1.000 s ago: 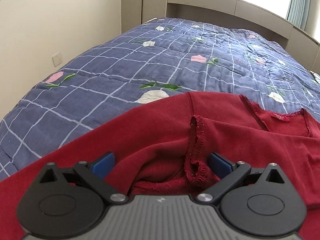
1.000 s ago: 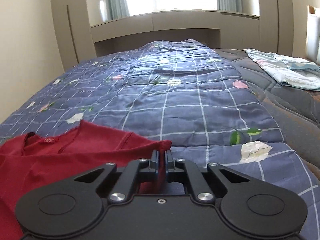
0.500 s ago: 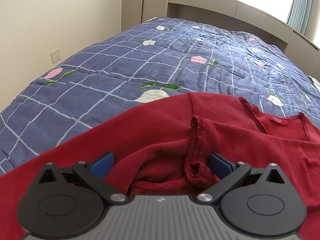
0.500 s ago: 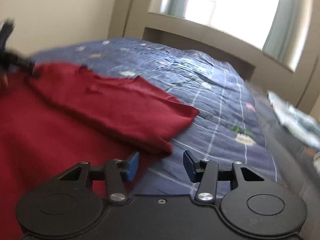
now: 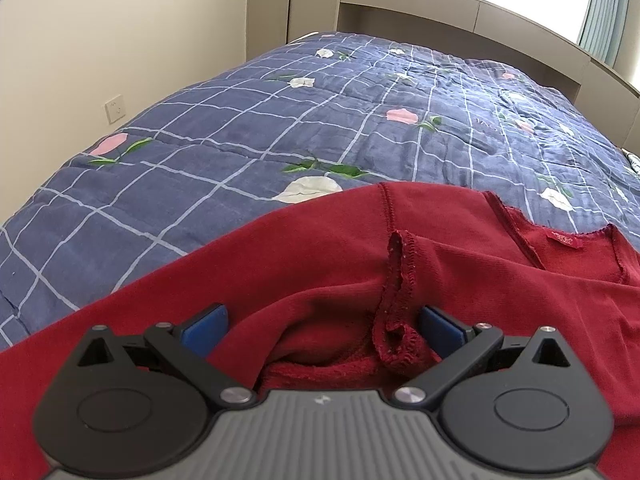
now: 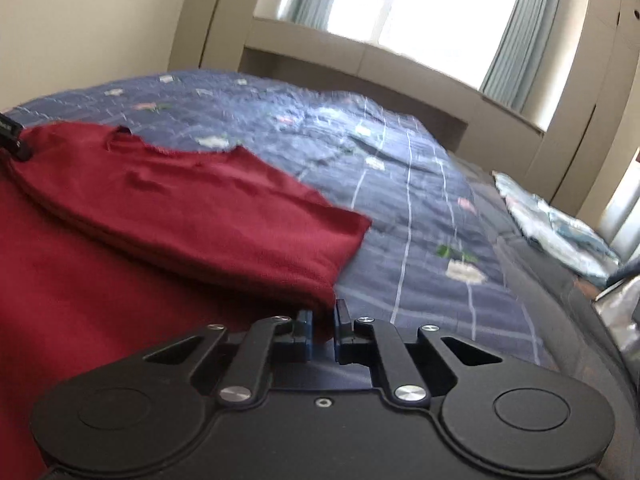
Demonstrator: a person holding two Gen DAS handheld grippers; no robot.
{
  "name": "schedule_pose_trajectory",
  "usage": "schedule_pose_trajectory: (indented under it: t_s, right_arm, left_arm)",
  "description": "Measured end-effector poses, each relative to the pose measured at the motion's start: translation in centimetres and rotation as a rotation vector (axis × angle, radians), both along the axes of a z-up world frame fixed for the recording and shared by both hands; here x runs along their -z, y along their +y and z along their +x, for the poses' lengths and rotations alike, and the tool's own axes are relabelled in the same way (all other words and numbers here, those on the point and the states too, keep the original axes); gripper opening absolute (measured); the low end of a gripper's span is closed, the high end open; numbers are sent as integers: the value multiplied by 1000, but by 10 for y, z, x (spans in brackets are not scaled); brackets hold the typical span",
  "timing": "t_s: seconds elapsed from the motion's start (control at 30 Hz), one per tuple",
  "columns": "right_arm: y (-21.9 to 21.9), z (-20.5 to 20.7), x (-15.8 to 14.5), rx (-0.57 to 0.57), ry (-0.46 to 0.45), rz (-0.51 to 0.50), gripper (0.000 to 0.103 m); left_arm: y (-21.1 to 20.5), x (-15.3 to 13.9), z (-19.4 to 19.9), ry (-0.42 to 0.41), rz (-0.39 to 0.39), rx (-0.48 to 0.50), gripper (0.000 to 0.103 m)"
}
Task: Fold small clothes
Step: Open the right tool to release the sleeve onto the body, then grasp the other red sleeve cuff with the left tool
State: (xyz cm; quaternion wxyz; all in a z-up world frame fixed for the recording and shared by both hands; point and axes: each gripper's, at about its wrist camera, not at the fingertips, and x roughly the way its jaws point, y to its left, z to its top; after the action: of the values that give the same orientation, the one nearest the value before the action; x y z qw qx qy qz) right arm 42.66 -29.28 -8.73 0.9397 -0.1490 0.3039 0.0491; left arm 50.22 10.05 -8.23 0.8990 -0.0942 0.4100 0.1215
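A dark red knit top (image 5: 328, 264) lies on the blue checked floral quilt (image 5: 280, 128). My left gripper (image 5: 322, 326) is open, its blue pads (image 5: 206, 322) on either side of a bunched sleeve hem with a serged edge (image 5: 396, 280). The neckline and red label (image 5: 564, 240) lie to the right. In the right wrist view the top (image 6: 180, 208) has its right sleeve folded over the body. My right gripper (image 6: 322, 330) is nearly shut, with the folded edge of the red fabric between its pads (image 6: 306, 330).
The quilt (image 6: 400, 184) covers the bed up to a beige headboard ledge (image 6: 360, 60) under a bright window. Folded light blue clothes (image 6: 556, 224) lie at the right side of the bed. A wall with a socket (image 5: 116, 110) is at the left.
My right gripper let go of the sleeve, opened, swung left and lower, and has now closed on the folded red edge. The left gripper stayed open over the bunched hem.
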Motion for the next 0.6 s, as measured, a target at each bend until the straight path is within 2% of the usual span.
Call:
schedule_pose_trajectory:
  t_s: [0.07, 0.23, 0.3, 0.47, 0.53, 0.6]
  right_arm:
    - [-5, 0, -3, 2, 3, 41, 13]
    - [-18, -16, -27, 36, -8, 114, 40]
    - [-17, -21, -38, 31, -41, 129, 64]
    - [-6, -6, -47, 66, -63, 142, 81]
    - [1, 6, -37, 104, -61, 75, 80]
    - [7, 21, -20, 152, -2, -10, 78]
  left_arm:
    - [0, -1, 0, 0, -1, 3, 103]
    - [6, -16, -15, -24, -42, 24, 102]
    - [9, -24, -28, -45, -75, 16, 103]
    - [19, -44, -75, -82, -140, -24, 103]
    - [24, -49, -98, -89, -130, -44, 103]
    - [31, -54, -121, -89, -117, -73, 103]
